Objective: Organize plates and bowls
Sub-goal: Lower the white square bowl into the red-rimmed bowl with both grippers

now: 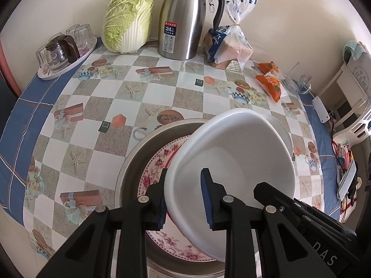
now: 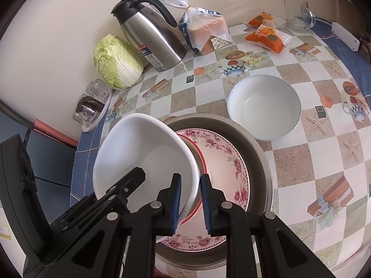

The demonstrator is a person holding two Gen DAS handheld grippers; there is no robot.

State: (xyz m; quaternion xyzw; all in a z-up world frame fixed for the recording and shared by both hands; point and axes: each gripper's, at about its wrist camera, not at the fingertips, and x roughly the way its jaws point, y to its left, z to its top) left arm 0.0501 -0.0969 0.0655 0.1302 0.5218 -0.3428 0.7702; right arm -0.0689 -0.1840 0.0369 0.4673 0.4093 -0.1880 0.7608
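A white bowl (image 1: 236, 173) is held tilted above a floral plate (image 1: 157, 162) that lies in a steel pan (image 1: 139, 148). My left gripper (image 1: 184, 199) is shut on the bowl's left rim. My right gripper (image 2: 190, 206) is shut on the same bowl's (image 2: 143, 159) right rim, over the floral plate (image 2: 227, 159) and the steel pan (image 2: 259, 153). A second white bowl (image 2: 264, 106) stands upright on the table to the right of the pan; its edge shows behind the held bowl in the left wrist view (image 1: 281, 129).
At the back by the wall stand a cabbage (image 1: 127, 20), a steel thermos jug (image 1: 183, 20), a bread bag (image 1: 229, 41), orange snack packs (image 1: 270, 81) and a glass mug (image 1: 296, 81). A tray of glasses (image 1: 62, 51) sits at the far left.
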